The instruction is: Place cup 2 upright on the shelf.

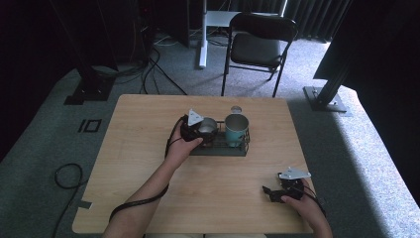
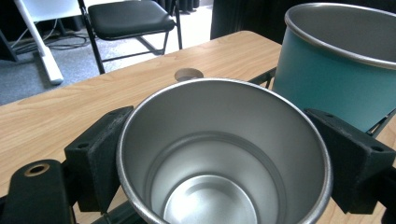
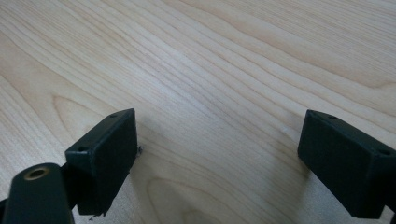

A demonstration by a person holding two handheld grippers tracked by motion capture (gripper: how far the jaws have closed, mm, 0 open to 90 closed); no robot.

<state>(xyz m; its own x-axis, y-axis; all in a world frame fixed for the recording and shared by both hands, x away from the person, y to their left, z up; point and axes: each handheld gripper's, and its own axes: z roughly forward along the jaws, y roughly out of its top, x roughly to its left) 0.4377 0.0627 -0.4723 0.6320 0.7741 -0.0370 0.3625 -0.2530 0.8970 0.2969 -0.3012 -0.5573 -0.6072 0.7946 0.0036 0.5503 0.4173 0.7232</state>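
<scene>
Steel, bare and polished: the silver cup [image 2: 223, 154] is held by the left gripper [image 1: 194, 130], its two pads pressed against opposite sides of the wall just below the rim. In the high view the cup sits at the left end of the black wire rack [image 1: 233, 148], just beside the teal cup [image 1: 236, 129], which stands in the same rack to its right. Whether the silver cup's base is already bearing on the rack cannot be told.

Handling, as judged: a thin-walled metal vessel, likely light and rigid, not fragile, but smooth enough to slip between flat pads if the squeeze slackens. Its wall tapers toward the base, so the hold is best kept high, across the widest part near the rim, where the pads now bear.

Orientation: the cup stands upright, mouth upward, long axis vertical. It is empty, the bottom plainly visible inside. No handle can be made out on it.

Right gripper [image 1: 281, 193]: resting low on the wooden surface [image 3: 224, 60] near the front right corner, well apart from the rack, jaws spread wide with nothing between them.

A round hole [image 2: 188, 74] in the surface lies just beyond the rack.
</scene>
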